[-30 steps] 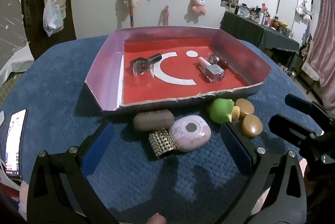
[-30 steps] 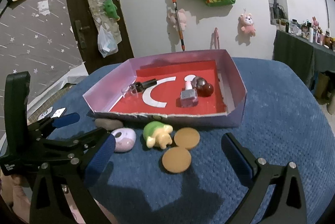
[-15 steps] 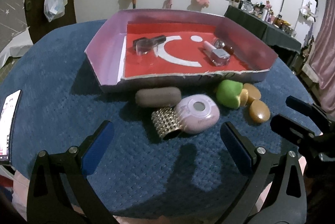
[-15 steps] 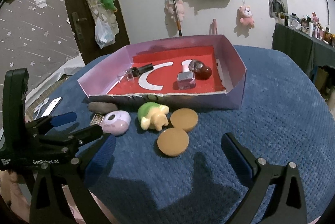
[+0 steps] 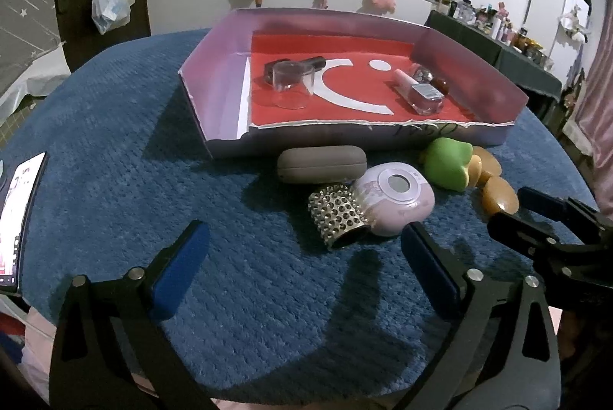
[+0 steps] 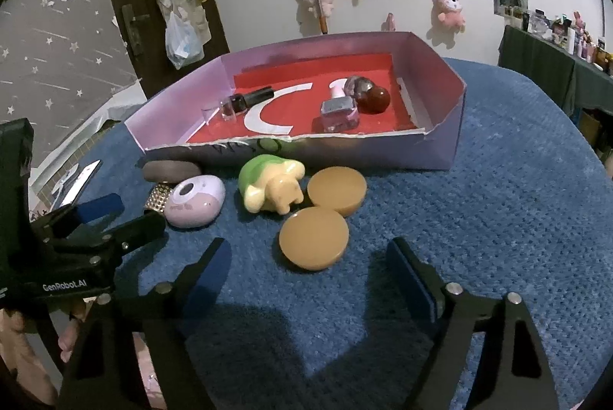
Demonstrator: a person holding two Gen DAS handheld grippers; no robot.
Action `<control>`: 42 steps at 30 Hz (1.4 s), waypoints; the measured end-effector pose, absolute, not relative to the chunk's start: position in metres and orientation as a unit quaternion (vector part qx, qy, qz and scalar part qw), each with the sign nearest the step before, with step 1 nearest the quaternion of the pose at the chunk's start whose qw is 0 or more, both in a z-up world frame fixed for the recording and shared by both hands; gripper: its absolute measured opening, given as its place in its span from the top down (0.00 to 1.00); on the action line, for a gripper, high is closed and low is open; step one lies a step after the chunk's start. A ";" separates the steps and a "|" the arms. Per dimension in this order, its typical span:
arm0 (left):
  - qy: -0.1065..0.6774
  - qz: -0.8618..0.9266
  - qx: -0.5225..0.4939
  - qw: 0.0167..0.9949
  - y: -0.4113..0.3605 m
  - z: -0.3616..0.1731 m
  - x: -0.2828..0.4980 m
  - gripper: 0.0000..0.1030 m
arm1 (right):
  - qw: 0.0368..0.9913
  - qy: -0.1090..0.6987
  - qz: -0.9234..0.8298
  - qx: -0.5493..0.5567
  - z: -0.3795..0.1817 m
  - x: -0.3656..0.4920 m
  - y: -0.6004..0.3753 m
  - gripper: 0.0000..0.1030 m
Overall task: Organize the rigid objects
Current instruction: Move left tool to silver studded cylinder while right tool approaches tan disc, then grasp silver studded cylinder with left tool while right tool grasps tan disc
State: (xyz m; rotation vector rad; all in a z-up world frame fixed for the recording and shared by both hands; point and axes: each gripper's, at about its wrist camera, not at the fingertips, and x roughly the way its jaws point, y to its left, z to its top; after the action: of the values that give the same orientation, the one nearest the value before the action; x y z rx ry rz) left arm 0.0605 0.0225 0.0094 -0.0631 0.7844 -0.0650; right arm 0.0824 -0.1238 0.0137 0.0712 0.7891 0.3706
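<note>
Two grippers hang low over a blue cloth [image 5: 115, 149] with a row of loose things before a box [image 5: 214, 72]. The left gripper [image 5: 304, 249] is spread wide, its jaws just closing a little, with nothing between them; a studded cuff [image 5: 335, 214] and a pink case [image 5: 394, 197], touching each other, lie just ahead. Behind them a brown case [image 5: 320, 164] lies against the box's front wall. The right gripper [image 6: 310, 262] has just been narrowing its jaws but is still apart, empty, with the nearer of two tan discs [image 6: 313, 237] just ahead. The second disc [image 6: 337, 189] overlaps it from behind. A green toy [image 6: 270, 186] lies beside them. Inside the box lie a clear cup [image 5: 291, 86], a dark bottle [image 5: 306, 63], a polish bottle [image 5: 421, 92] and a dark ball [image 6: 373, 99]. A phone [image 5: 17, 218] lies at the cloth's left edge.
</note>
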 end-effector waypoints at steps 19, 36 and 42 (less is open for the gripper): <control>0.379 -0.003 -0.049 0.924 0.030 0.003 0.063 0.28 | 0.916 0.368 0.158 -0.002 0.009 0.085 -0.109 0.38; 0.370 -0.020 -0.037 0.928 0.012 0.008 0.062 0.73 | 0.919 0.365 0.147 -0.007 0.009 0.082 -0.113 0.61; 0.361 -0.026 -0.034 0.932 0.010 0.014 0.058 0.75 | 0.919 0.360 0.159 0.003 0.017 0.078 -0.115 0.61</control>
State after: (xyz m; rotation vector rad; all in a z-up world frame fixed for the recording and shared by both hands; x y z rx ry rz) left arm 0.0579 0.0097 0.0142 -0.0693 0.7382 -0.0532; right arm 0.0784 -0.1151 0.0172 0.0056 0.7403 0.3274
